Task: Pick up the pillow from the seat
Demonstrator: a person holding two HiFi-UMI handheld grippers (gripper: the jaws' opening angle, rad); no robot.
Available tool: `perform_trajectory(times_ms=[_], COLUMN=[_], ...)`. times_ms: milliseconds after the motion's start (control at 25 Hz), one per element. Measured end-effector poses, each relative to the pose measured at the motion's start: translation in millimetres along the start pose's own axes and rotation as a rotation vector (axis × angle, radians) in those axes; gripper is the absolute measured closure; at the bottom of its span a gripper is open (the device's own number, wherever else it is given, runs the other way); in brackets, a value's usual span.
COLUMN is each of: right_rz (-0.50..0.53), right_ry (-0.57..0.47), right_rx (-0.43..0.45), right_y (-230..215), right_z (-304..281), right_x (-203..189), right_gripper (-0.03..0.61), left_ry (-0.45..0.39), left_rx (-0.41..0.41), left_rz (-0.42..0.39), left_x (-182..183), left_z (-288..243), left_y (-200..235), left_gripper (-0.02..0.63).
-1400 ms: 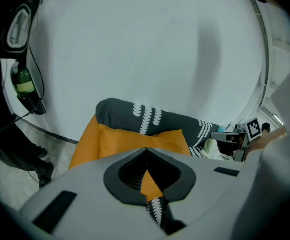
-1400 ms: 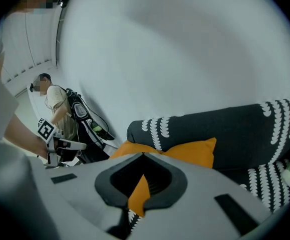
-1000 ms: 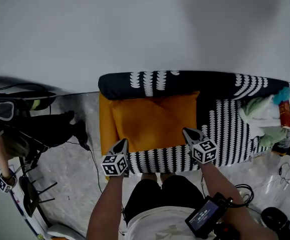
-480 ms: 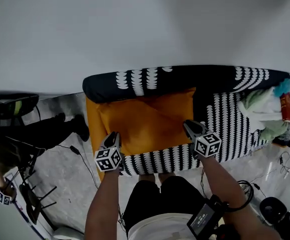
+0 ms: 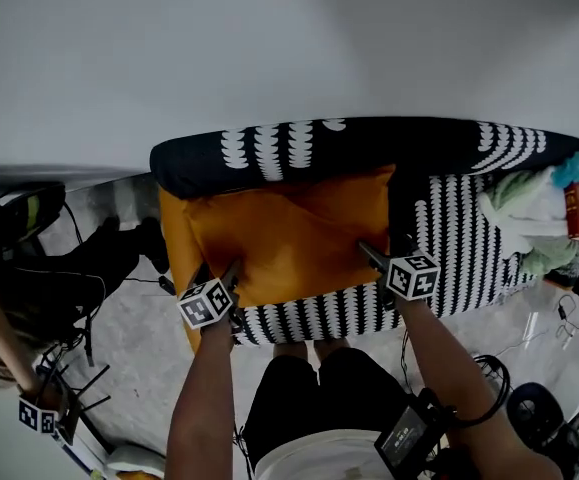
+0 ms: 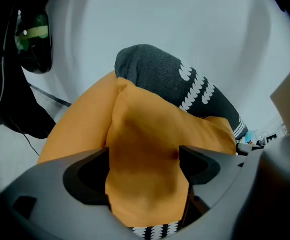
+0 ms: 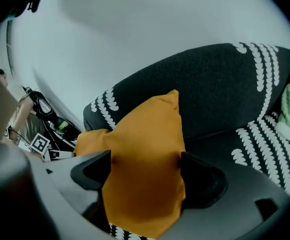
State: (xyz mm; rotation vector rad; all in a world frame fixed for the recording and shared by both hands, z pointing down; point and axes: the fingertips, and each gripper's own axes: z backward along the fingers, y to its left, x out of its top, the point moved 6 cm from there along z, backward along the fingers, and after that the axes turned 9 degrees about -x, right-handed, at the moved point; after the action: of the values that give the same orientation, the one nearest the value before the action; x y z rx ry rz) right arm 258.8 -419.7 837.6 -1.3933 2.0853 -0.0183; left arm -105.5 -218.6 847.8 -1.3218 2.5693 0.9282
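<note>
Orange pillow [image 5: 289, 233], lying on the patterned seat [image 5: 459, 258] against its backrest [image 5: 369, 143]: left gripper [image 5: 231, 271] and right gripper [image 5: 367, 255], a second ago short of its front edge, now at its front corners, fingers opening, pillow fabric filling each gap and dimpled at the tips.

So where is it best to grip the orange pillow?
Grip the orange pillow at its two near corners, coming from the front of the seat: its far edge lies against the backrest, so only the near edge looks free.
</note>
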Motion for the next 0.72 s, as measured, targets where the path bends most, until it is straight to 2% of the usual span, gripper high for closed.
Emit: perform_trajectory(times_ms=[120,320,400,560,720], right_rz=[-0.013,0.021,0.041,0.091,0.12], right_ry=[0.03,0.098,0.118,0.122,0.115], right_rx=[-0.007,-0.02,-0.007,0.018,0.024], right_y=[-2,-3,0,16,27], right_z=[1,1,-10,-9,-8], right_x=[-3,2,0,4,3], right_gripper=[0.163,0.172,0.217,0.305,0.357], left_ry=[0.01,0.033,0.052,0.049,0.038], left_rx=[-0.03,-0.039,-0.053,-0.075,-0.09], left_rz=[0.01,0.011,-0.002,-0.036,-0.042], left_x=[-3,-2,-2,2,3], left_z=[-2,-2,-11,1,11], left_y=[-3,-12,-6,-10,-5], left_gripper=[0.187,0.2,0.256,0.414,0.478])
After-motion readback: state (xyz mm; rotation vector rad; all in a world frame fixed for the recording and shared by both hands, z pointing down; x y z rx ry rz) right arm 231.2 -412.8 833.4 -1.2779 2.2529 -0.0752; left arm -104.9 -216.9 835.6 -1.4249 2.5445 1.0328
